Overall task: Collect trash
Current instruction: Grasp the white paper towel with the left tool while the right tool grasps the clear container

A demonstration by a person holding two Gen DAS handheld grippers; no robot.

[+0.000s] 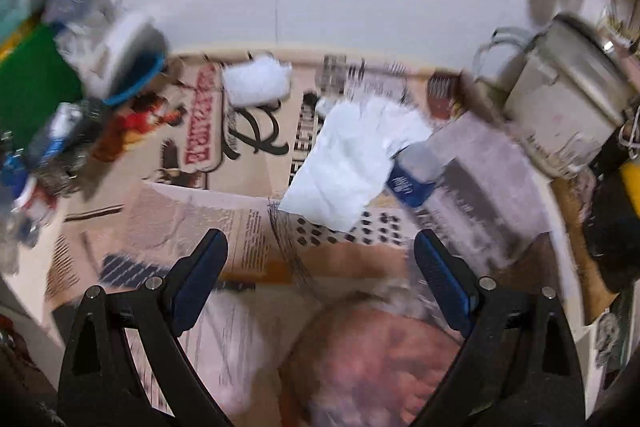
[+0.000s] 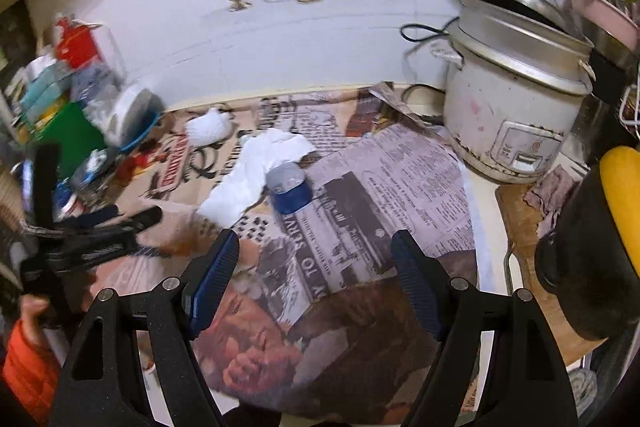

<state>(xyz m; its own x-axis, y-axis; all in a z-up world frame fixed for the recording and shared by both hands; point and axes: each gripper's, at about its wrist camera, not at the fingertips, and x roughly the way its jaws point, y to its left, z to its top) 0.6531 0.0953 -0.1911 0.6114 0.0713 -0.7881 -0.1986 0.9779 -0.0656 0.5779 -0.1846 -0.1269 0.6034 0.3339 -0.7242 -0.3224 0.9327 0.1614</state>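
Counter: newspaper sheets [image 2: 400, 167] cover the worktop, with a rice cooker [image 2: 516, 99] standing at the right edge.
Trash: a crumpled white tissue [image 2: 256, 175] lies on the newspaper, a small plastic bottle [image 2: 290, 187] with a blue label touching its right side; a smaller white wad [image 2: 210, 127] sits farther back, left of them.
Right gripper [image 2: 316, 267]: jaws spread wide, nothing between them; tissue and bottle lie ahead, just beyond the fingertips, slightly left.
Left gripper [image 1: 320, 259]: released, jaws apart and empty; the tissue [image 1: 348, 163] sits directly ahead, the bottle [image 1: 416, 171] ahead-right.
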